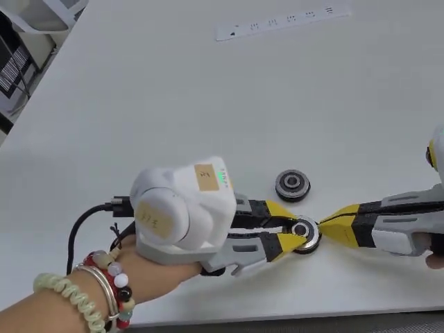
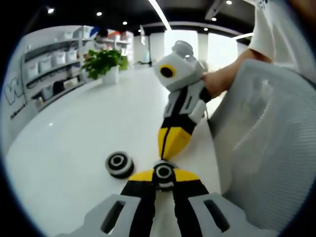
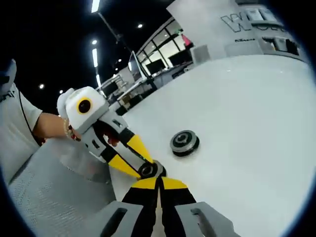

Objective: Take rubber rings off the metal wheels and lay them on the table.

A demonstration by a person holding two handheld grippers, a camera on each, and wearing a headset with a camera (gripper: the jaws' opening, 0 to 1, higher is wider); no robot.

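Note:
A metal wheel point(image 1: 306, 232) with a black rubber ring lies near the table's front edge, and my left gripper point(image 1: 302, 234) is shut on it from the left. My right gripper point(image 1: 325, 223) comes in from the right, shut, its yellow tips touching the wheel's rim. Whether it pinches the ring I cannot tell. In the left gripper view the wheel point(image 2: 164, 174) sits between my left gripper point(image 2: 164, 177) jaws, with the right gripper point(image 2: 170, 150) just beyond. The right gripper view has my right gripper point(image 3: 159, 182) meeting the wheel point(image 3: 147, 170). A second ringed wheel point(image 1: 292, 185) point(image 2: 119, 164) point(image 3: 184, 141) lies free on the table.
A white power strip point(image 1: 281, 22) lies at the far side of the white table point(image 1: 208, 104). The table's front edge point(image 1: 277, 320) runs just below the grippers. A black cable point(image 1: 78, 229) trails from the left gripper.

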